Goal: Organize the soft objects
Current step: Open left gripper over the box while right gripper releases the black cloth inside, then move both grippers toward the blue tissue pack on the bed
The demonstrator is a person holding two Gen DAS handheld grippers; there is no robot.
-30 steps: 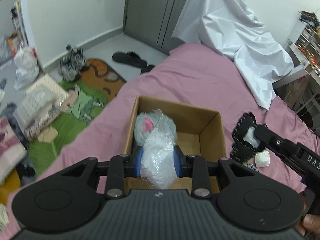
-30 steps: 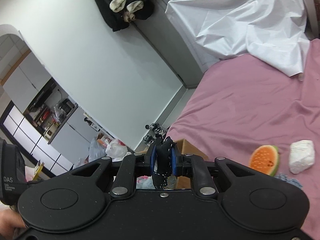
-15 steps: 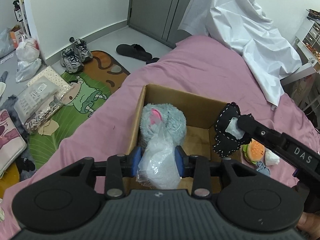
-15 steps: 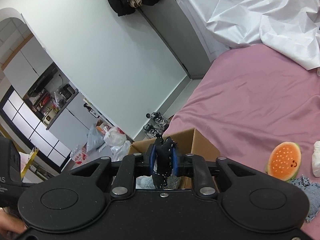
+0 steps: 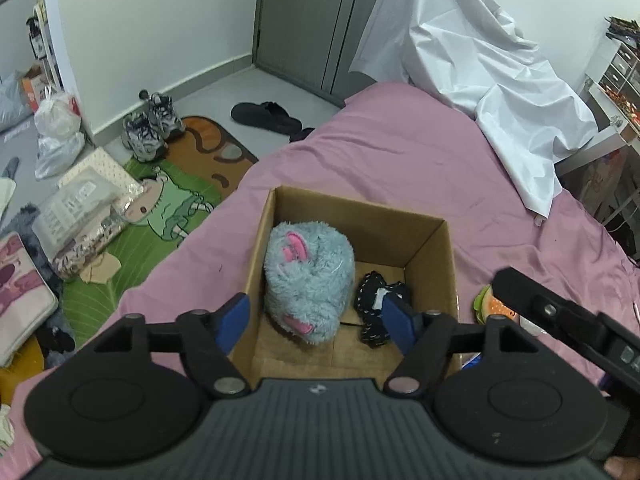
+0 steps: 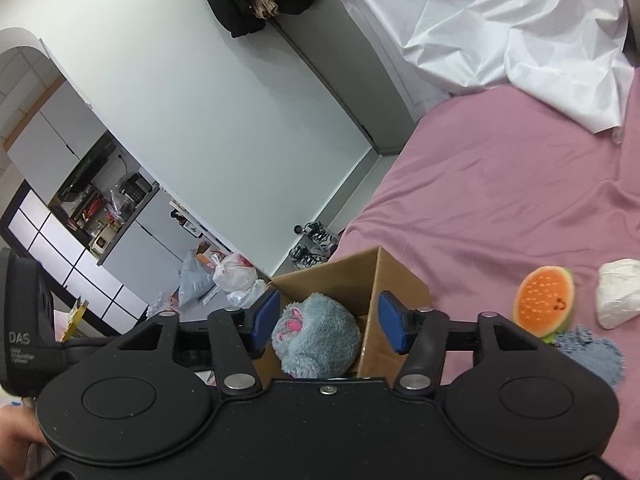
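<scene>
An open cardboard box [image 5: 430,244] stands on the pink bed. Inside lie a fluffy grey-blue plush with pink ears [image 5: 308,276] and a black stitched soft toy [image 5: 372,300] to its right. My left gripper [image 5: 318,320] is open and empty just above the box's near side. My right gripper [image 6: 326,320] is open and empty over the box [image 6: 352,276], with the plush [image 6: 316,336] below it. An orange burger-like plush [image 6: 546,300], a white soft lump [image 6: 618,292] and a grey-blue cloth [image 6: 592,356] lie on the bed to the right.
A white sheet [image 5: 480,60] is heaped at the head of the pink bed [image 5: 400,152]. Left of the bed the floor holds a green mat [image 5: 132,240], shoes [image 5: 152,124], bags and a slipper. Shelves stand at the far right.
Both grippers opened. The left one let go of the plush in its clear bag and the right one let go of the black toy; both now lie in the box.
</scene>
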